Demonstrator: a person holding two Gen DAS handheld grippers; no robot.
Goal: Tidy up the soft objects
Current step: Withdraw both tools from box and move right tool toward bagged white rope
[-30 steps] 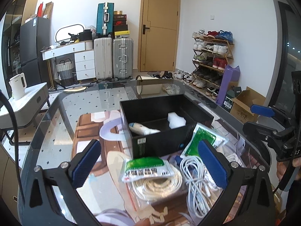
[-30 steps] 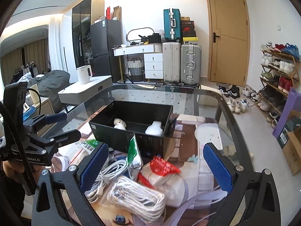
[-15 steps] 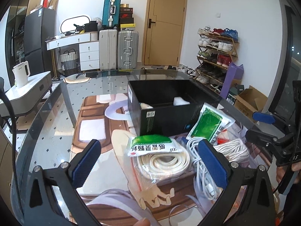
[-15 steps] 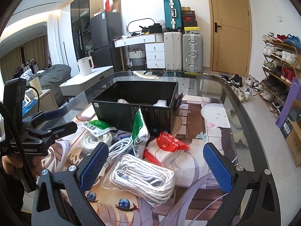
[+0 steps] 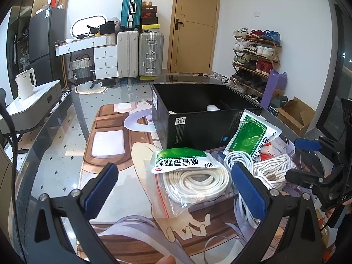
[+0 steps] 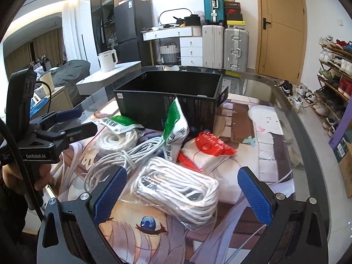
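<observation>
The left gripper [image 5: 173, 189] is hovering with its jaws spread wide and empty over the bagged flat cord [image 5: 195, 181], which is lying just in front of the black box [image 5: 198, 118], likely lining up a pick. The right gripper [image 6: 182, 194] is likewise gaping and holding nothing above the bagged white rope [image 6: 178, 190], also in front of the black box [image 6: 169, 101], so both soft bundles are waiting on the worktop [image 6: 286, 118] for boxing.

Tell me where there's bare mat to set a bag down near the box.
Free: the mat left of the black box, beyond the left gripper, and right of the box past the red-topped bag. Crowded: in front of the box, where bagged rope, cable bundle and green packets pile.
</observation>
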